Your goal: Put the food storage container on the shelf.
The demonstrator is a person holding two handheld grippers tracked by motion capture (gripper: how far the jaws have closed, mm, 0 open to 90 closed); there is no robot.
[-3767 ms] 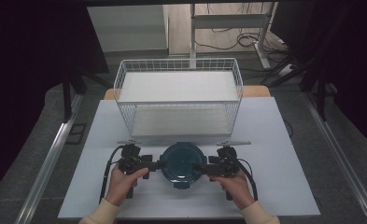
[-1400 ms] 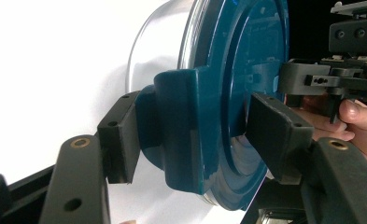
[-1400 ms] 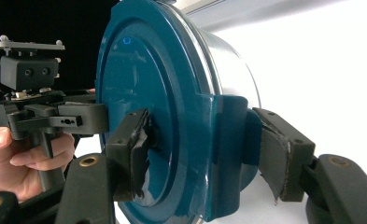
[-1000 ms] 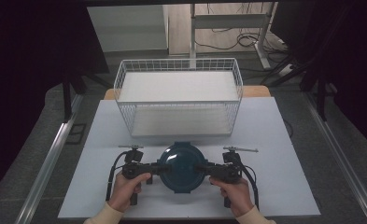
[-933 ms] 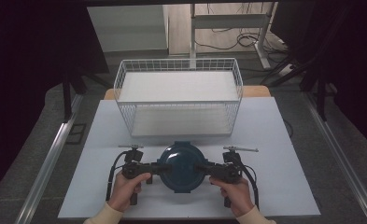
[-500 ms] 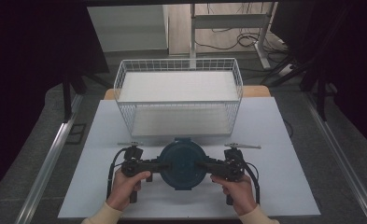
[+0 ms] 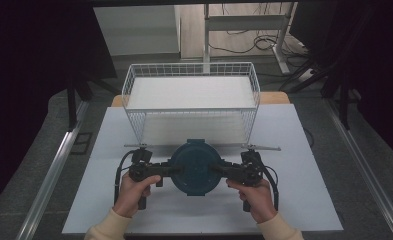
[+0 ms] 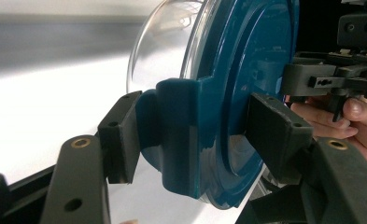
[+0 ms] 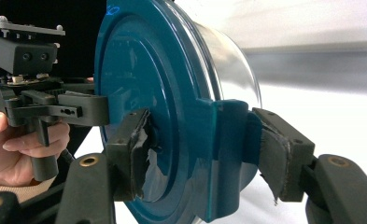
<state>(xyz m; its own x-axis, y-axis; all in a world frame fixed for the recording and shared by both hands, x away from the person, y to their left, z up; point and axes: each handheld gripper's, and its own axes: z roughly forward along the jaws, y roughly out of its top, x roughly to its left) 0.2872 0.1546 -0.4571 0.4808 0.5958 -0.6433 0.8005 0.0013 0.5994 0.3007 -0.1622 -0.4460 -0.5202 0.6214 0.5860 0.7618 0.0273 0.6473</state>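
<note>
Above the table (image 7: 304,200), both hands' level fingers clench the lidded bowl (image 7: 196,167) from opposite sides.

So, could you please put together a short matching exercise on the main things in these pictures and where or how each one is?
Things:
1. left gripper
2. right gripper
3. container
4. wire basket

States or places:
A. white, standing at the far side of the table
B. blue lid on a clear bowl, held between both grippers
C. clamped on the lid tab at the high view's left
D. clamped on the lid tab at the high view's right

Pairs: 1-C, 2-D, 3-B, 4-A
</note>
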